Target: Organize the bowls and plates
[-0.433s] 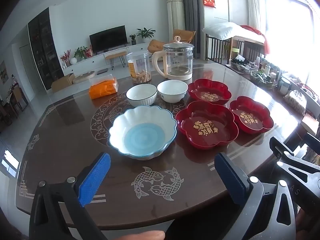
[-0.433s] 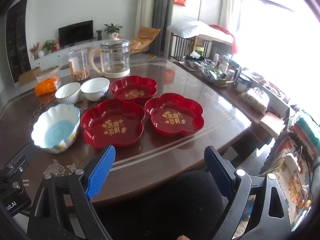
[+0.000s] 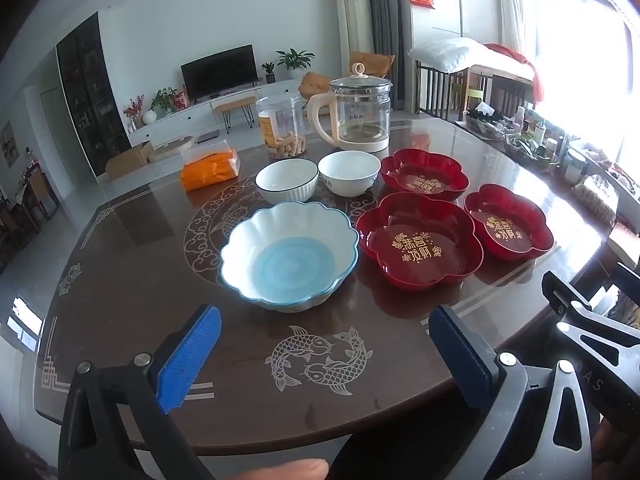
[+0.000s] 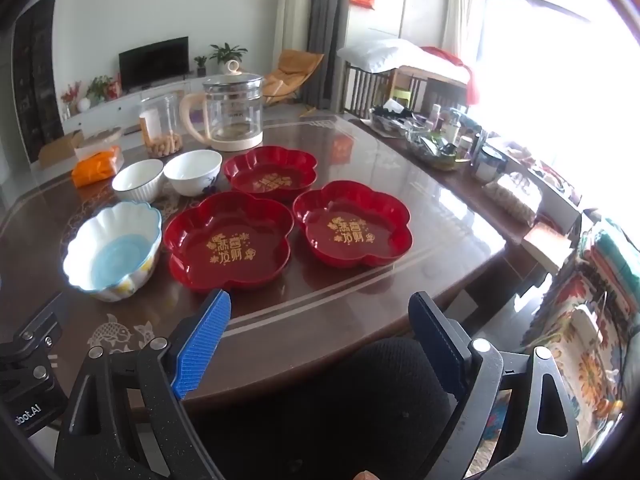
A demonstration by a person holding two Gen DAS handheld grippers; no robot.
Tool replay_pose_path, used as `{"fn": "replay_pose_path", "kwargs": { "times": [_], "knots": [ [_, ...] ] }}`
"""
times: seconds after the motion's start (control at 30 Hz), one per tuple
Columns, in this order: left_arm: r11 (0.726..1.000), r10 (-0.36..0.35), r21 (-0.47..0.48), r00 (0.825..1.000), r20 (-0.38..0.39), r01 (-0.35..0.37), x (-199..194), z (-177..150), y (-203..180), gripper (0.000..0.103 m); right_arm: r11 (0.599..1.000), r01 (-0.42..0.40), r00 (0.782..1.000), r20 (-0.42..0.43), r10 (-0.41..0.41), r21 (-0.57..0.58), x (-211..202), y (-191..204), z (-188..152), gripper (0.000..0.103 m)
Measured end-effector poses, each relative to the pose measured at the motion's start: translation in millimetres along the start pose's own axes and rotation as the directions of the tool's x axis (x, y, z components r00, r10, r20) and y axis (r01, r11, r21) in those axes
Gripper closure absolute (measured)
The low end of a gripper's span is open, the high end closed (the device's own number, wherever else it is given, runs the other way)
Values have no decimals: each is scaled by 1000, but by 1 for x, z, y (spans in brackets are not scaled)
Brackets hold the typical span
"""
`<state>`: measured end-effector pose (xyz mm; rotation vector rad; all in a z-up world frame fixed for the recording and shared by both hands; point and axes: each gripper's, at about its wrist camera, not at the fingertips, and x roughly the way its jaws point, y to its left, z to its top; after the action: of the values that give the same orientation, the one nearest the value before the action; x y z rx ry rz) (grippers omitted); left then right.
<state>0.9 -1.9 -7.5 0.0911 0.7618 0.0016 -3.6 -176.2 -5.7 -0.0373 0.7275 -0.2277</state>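
Both hand-held grippers, left [image 3: 324, 344] and right [image 4: 320, 330], jaws apart, empty, hovering near table [image 3: 120, 280] edge. Scalloped blue bowl [image 3: 289, 256] left of big red plate [image 3: 419, 246]. Approach rim squarely, pinch wall gently.

Bright daylight from the blown-out window [image 4: 560, 80] glares off the table [image 4: 400, 184]; fisheye edges bend, perhaps slightly soft.
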Motion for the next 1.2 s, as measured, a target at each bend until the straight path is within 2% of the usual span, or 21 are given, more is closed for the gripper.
{"fn": "replay_pose_path", "kwargs": {
  "times": [0.83,1.2],
  "knots": [
    [1000,3,-2,1000,-18,-3,3,-4,2,0,1000,-6,1000,-21,5,-12,3,2,0,10],
    [1000,-7,1,1000,-30,7,3,-8,-2,0,1000,17,999,-32,-17,-19,2,0,-1,10]
  ]
}}
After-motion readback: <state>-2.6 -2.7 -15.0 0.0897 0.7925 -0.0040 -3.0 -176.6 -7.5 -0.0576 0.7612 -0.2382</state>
